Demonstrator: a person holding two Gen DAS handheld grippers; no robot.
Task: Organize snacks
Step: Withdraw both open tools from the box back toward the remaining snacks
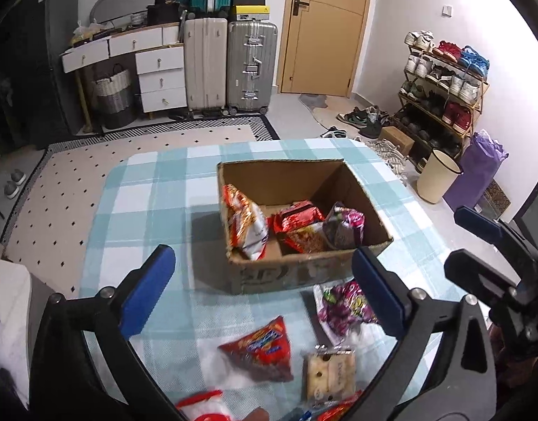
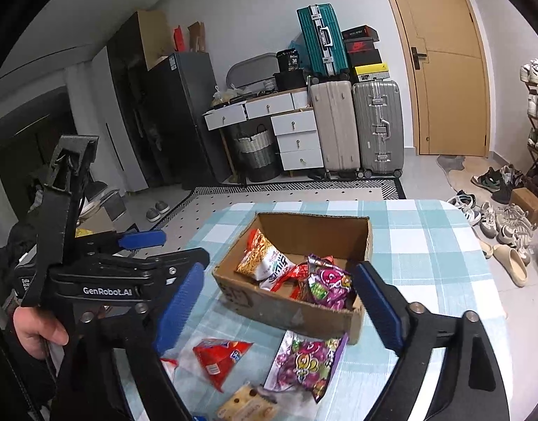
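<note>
Snacks: several foil packets are collected in the brown cardboard box [image 1: 304, 273] mid-table for tidying, three loose packets [image 1: 262, 349] are left nearer, both blue-padded grippers, left [image 1: 265, 280] and right [image 2: 286, 301], spread empty above.

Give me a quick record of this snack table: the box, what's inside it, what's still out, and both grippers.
box: cardboard box, open, on the checked tablecloth
inside: several snack packets, one a purple packet
still out: red triangular packet, cracker packet, second purple packet
left gripper: open, empty
right gripper: open, empty
</note>
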